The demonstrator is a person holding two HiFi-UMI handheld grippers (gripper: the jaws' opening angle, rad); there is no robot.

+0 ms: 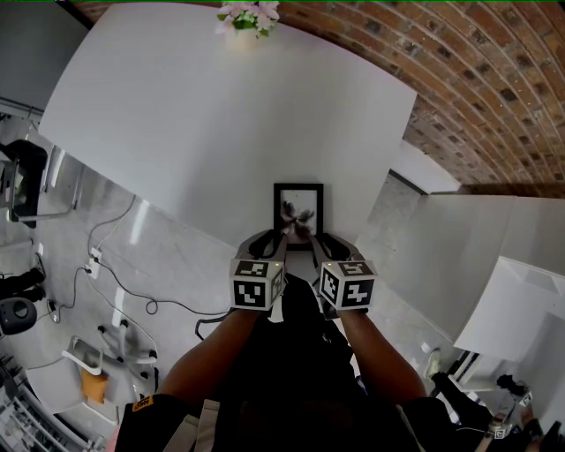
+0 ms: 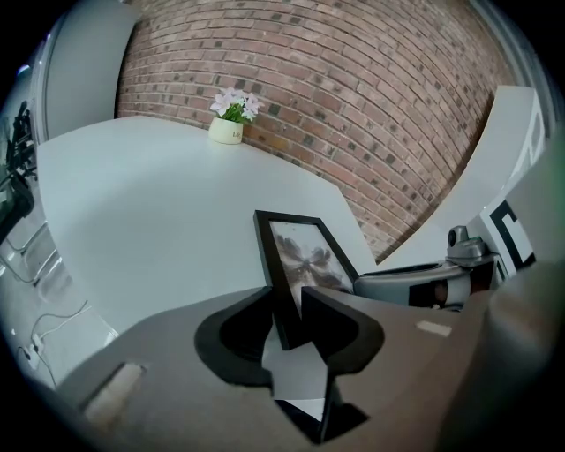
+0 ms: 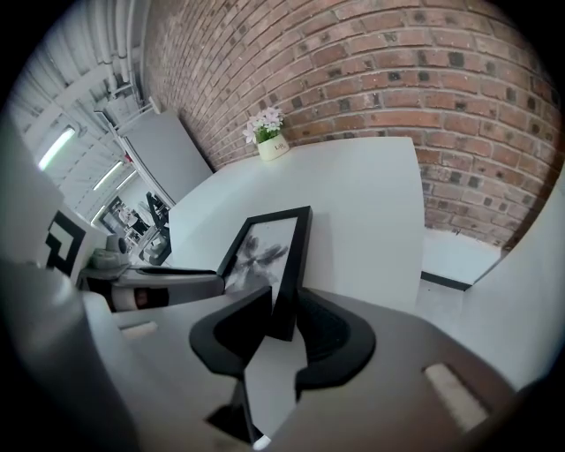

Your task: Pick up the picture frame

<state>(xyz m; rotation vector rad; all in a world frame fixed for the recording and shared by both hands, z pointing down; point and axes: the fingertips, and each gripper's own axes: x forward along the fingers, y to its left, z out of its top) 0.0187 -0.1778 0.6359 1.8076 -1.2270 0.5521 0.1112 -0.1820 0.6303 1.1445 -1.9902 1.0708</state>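
Note:
A black picture frame [image 1: 298,212] with a grey photo sits at the near edge of the white table [image 1: 203,115]. My left gripper [image 1: 275,237] is shut on its lower left edge, and in the left gripper view the frame [image 2: 305,256] rises from between the jaws of that gripper [image 2: 287,305]. My right gripper [image 1: 322,238] clasps the lower right edge; in the right gripper view the frame [image 3: 265,252] stands between the jaws of this gripper [image 3: 284,305]. Whether the frame still touches the table I cannot tell.
A small pot of pale flowers [image 1: 247,19] stands at the table's far edge, against a brick wall [image 1: 459,71]. White counters [image 1: 494,247] lie to the right. On the floor at left are cables [image 1: 115,265] and a chair [image 1: 26,177].

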